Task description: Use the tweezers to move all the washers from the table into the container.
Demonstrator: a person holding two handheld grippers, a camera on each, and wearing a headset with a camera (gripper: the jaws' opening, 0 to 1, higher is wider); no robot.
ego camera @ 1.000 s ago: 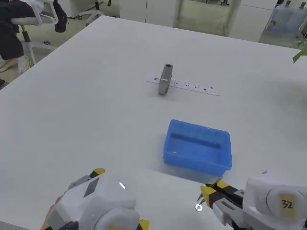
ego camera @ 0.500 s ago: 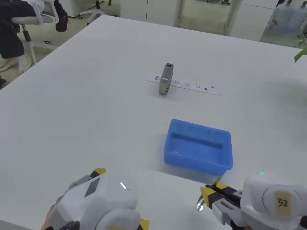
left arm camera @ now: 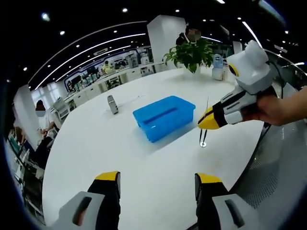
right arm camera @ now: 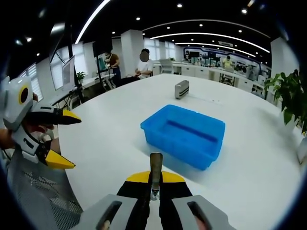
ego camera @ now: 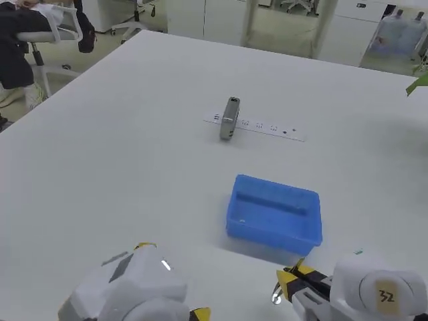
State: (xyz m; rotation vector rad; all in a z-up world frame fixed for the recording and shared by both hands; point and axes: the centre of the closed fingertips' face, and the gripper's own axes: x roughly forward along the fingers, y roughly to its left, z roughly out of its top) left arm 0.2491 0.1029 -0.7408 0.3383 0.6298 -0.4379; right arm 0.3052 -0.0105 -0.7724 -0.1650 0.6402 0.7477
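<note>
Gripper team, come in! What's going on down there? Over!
Left gripper open, idle. Right gripper shut on tweezers, tips at a washer. Nothing between washer and bin.

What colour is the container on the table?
The container is blue; the right gripper view shows it best.

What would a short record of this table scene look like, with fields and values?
Surface: white table
Holder: blue container, open top
Left tool: open, empty
Right tool: shut on tweezers
Tweezers tip: small ring, likely a washer, short of the blue container
Also: grey block beyond the blue container
</note>
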